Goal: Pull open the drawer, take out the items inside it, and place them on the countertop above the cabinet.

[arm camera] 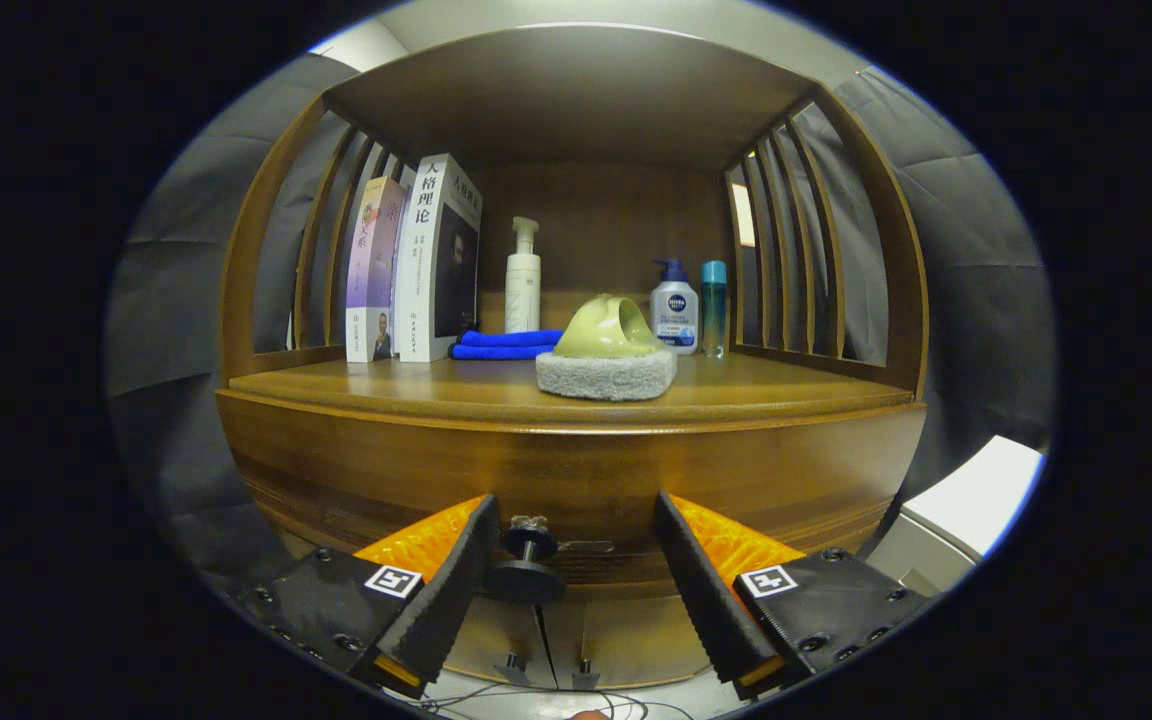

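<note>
While my gripper (576,560) gapes, the drawer knob (526,565) sits just inside one finger.
Its stem points straight out at me.

Cabinet (576,470): varnished wood, semi-glossy, visible grain. Scrubber (606,358): glossy plastic handle over a rough fibrous pad. Folded cloth (506,345) soft, matt; drawer knob (526,570) dark, matt; fingers (456,590) ribbed, spread apart.

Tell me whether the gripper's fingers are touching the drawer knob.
Cannot tell. In the gripper view the drawer knob sits between the open gripper fingers, right against the left finger, with clear space to the right finger; contact with the left one isn't plain.
</note>
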A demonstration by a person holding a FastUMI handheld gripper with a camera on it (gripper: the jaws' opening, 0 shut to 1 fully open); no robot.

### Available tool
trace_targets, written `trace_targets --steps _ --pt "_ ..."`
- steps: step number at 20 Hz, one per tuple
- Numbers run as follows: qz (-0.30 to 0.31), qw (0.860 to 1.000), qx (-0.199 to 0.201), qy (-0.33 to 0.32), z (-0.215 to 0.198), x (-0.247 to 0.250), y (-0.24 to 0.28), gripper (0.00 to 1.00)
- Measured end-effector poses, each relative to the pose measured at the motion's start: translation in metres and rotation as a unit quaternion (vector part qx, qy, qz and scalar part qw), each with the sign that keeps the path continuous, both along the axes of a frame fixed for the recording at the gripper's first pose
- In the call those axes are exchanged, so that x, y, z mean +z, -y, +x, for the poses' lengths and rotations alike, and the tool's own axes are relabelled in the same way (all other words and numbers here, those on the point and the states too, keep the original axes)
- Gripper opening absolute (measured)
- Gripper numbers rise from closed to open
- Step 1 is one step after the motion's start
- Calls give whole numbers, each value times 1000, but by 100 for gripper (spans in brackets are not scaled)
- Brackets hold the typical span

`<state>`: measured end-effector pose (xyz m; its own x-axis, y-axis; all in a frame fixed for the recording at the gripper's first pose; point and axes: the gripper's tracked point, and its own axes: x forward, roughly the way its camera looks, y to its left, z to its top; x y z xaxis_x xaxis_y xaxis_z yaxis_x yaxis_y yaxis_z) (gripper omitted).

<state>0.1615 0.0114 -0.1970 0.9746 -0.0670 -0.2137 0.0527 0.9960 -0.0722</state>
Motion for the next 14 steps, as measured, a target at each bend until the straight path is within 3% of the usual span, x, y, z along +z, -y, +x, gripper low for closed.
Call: trace_targets --steps 7,11,14 --pt "19 1000 12 -11 -8 2 -4 100" --pt "23 999 25 7 -39 34 1 100" --pt "-10 998 44 47 -66 76 4 100"
